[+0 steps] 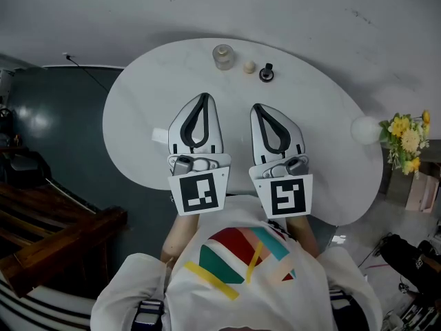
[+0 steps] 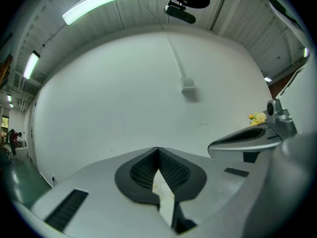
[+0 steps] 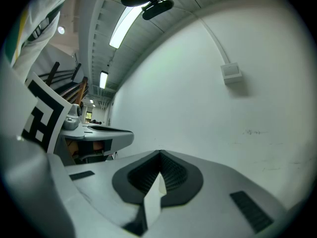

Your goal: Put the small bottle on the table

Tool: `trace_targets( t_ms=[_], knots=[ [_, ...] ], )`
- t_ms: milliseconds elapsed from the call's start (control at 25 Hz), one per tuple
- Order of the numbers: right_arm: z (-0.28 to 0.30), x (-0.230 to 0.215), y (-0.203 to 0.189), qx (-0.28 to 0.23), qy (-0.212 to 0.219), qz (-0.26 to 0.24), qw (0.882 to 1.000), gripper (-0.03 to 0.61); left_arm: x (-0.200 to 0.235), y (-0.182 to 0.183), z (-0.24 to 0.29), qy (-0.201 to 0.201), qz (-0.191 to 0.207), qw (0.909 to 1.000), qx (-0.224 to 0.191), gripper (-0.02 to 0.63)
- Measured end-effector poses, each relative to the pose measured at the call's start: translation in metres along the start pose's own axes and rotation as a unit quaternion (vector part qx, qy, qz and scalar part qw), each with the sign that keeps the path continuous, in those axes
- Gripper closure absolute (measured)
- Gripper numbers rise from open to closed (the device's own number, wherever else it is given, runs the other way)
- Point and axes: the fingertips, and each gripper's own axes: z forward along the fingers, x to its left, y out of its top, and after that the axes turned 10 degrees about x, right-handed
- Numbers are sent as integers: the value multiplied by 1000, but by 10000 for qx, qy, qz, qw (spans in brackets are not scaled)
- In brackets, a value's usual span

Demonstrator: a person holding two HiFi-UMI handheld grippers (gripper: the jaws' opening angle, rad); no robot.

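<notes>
Left tool (image 1: 204, 96), right tool (image 1: 256, 107) tight together; glass bottle (image 1: 222, 56), black cap (image 1: 267, 73) beyond on table (image 1: 138, 123)

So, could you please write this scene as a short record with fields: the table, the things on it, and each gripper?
table: white oval table, seen from above
far edge, in a row: small glass bottle, cream knob, small black piece
left gripper: jaws together, empty, over the table
right gripper: jaws together, empty, beside the left one
beside the table: yellow flowers
</notes>
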Motion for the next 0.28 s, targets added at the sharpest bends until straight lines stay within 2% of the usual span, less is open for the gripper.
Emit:
trace_targets(
  t_ms=[280],
  knots=[
    [0,-6,-4,53,-43,11,10000,568,-5,2,3,-69,-19,10000,-34,597]
  ],
)
